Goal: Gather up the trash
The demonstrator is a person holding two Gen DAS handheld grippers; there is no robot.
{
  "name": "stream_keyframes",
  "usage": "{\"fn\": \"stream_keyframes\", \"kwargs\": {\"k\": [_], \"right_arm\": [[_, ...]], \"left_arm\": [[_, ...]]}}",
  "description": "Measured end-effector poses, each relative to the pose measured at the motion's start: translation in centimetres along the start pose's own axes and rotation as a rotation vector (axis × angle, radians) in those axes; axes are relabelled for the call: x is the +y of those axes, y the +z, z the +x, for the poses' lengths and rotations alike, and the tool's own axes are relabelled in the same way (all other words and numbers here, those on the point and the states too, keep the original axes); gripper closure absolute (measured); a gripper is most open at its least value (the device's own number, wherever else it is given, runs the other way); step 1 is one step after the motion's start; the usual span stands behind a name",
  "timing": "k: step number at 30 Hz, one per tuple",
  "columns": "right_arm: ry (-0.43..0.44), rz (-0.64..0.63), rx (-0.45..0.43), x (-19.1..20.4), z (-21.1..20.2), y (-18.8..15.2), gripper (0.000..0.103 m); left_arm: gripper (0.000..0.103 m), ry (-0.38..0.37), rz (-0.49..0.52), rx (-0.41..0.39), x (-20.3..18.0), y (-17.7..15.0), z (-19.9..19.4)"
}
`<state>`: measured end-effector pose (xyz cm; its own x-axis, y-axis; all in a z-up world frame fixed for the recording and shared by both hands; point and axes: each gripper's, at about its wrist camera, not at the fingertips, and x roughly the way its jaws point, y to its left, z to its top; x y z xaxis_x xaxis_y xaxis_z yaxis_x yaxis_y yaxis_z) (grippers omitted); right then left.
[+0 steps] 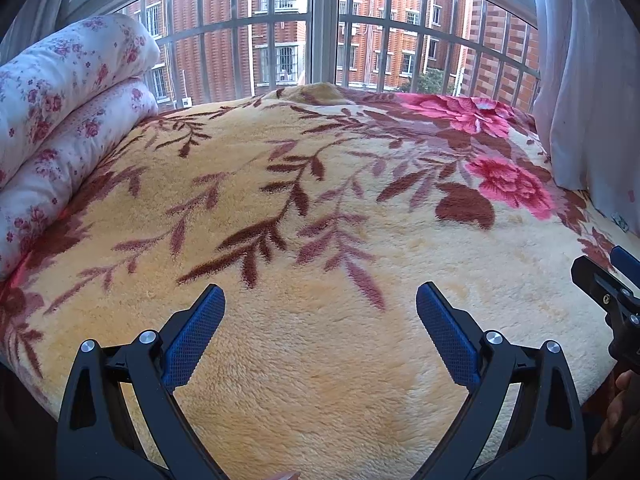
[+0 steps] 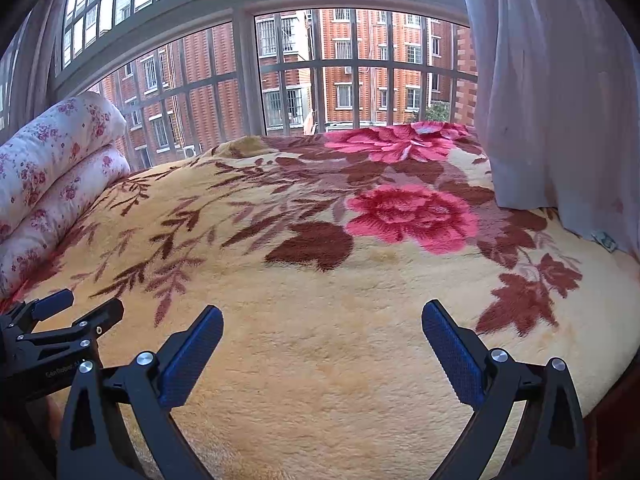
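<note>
A small crumpled grey-green scrap of trash (image 2: 604,239) lies on the bed at the far right, at the foot of the curtain; it also shows in the left wrist view (image 1: 621,221). My left gripper (image 1: 320,300) is open and empty above the near part of the blanket. My right gripper (image 2: 322,320) is open and empty, to the right of the left one. The right gripper also shows at the right edge of the left wrist view (image 1: 612,280). The left gripper shows at the left edge of the right wrist view (image 2: 76,312).
A yellow fleece blanket (image 1: 320,208) with red flowers and brown leaves covers the bed. A folded floral quilt (image 1: 60,120) lies at the left. A barred window (image 1: 320,40) stands behind the bed. A pale curtain (image 2: 560,100) hangs at the right.
</note>
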<state>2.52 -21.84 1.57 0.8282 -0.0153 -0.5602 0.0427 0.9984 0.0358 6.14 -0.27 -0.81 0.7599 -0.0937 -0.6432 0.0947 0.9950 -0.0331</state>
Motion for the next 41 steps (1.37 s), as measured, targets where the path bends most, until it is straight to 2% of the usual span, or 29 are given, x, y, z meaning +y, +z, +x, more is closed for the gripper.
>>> {"fn": "stream_keyframes", "kwargs": {"k": [17, 22, 26, 31, 33, 35, 38, 41], "right_arm": [[0.002, -0.005, 0.000, 0.4, 0.0, 0.0, 0.005], [0.004, 0.006, 0.006, 0.2, 0.1, -0.1, 0.005], [0.001, 0.005, 0.008, 0.1, 0.2, -0.1, 0.005], [-0.003, 0.000, 0.019, 0.1, 0.6, -0.3, 0.005], [-0.007, -0.001, 0.024, 0.1, 0.8, -0.3, 0.005], [-0.010, -0.003, 0.035, 0.1, 1.1, -0.4, 0.005], [-0.017, -0.001, 0.036, -0.1, 1.0, -0.3, 0.005], [-0.023, 0.000, 0.035, -0.2, 1.0, -0.2, 0.005]], "left_arm": [[0.009, 0.002, -0.007, -0.002, 0.4, 0.0, 0.1], [0.009, 0.032, -0.018, -0.036, 0.4, -0.1, -0.2], [0.009, 0.003, -0.043, -0.046, 0.7, 0.0, -0.3], [0.009, 0.037, 0.014, -0.072, -0.1, -0.1, -0.6], [0.009, 0.039, 0.016, -0.069, -0.3, -0.1, -0.6], [0.009, 0.076, 0.007, -0.067, -0.1, -0.1, -0.6], [0.009, 0.044, 0.017, -0.044, 0.2, 0.1, -0.2], [0.009, 0.044, 0.018, -0.046, 0.4, 0.2, -0.2]]}}
